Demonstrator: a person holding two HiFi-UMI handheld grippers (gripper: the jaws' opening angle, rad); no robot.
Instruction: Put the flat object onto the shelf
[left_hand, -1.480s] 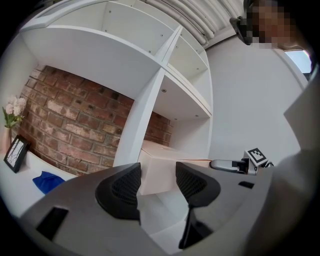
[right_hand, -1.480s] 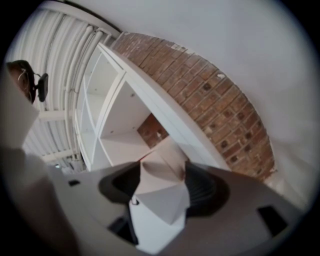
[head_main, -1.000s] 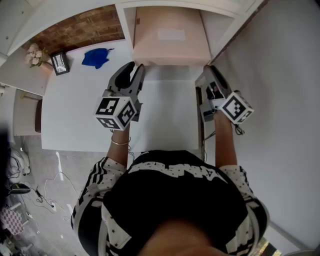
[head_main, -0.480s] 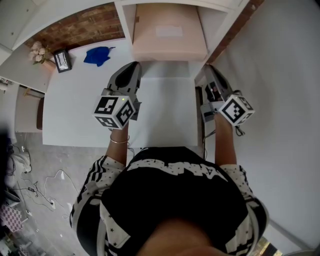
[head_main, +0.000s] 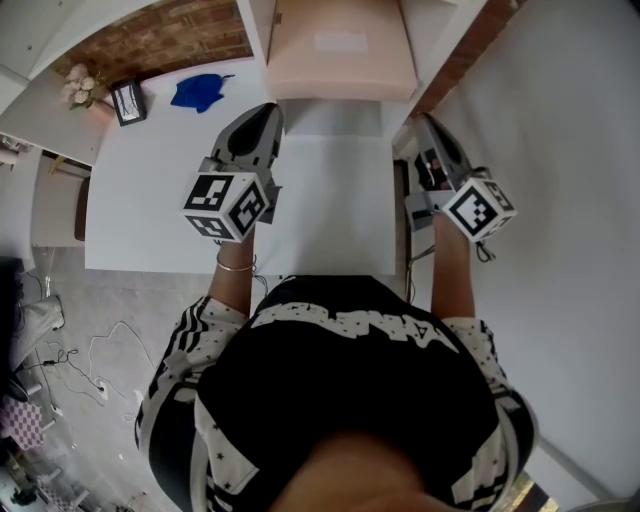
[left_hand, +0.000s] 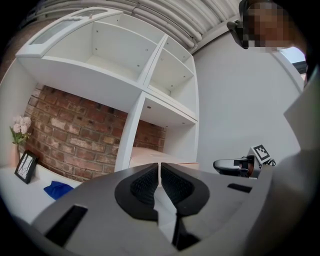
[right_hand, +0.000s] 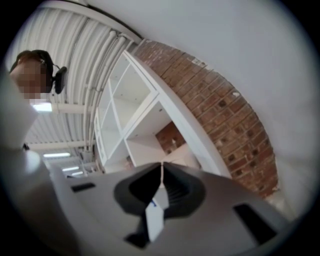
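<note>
A thin white flat board (head_main: 330, 200) stretches between my two grippers above the white table (head_main: 150, 200). My left gripper (head_main: 268, 112) is shut on the board's left edge; in the left gripper view a white sliver of board (left_hand: 162, 206) shows between the pads, at the left gripper (left_hand: 159, 167). My right gripper (head_main: 424, 122) is shut on the right edge, and the board (right_hand: 156, 214) shows pinched in the right gripper (right_hand: 161, 167). The white cube shelf (left_hand: 145, 97) stands just ahead, with a pale pink box (head_main: 340, 50) in its lower cubby.
A blue cloth (head_main: 198, 92), a small picture frame (head_main: 128, 102) and pale flowers (head_main: 75, 85) sit at the table's far left, before a brick wall (left_hand: 75, 130). A white wall (head_main: 560, 150) runs close on the right. Cables (head_main: 90, 370) lie on the floor at left.
Both pairs of jaws have closed on the board's edges. Grippers and board have shifted slightly forward, toward the shelf.
</note>
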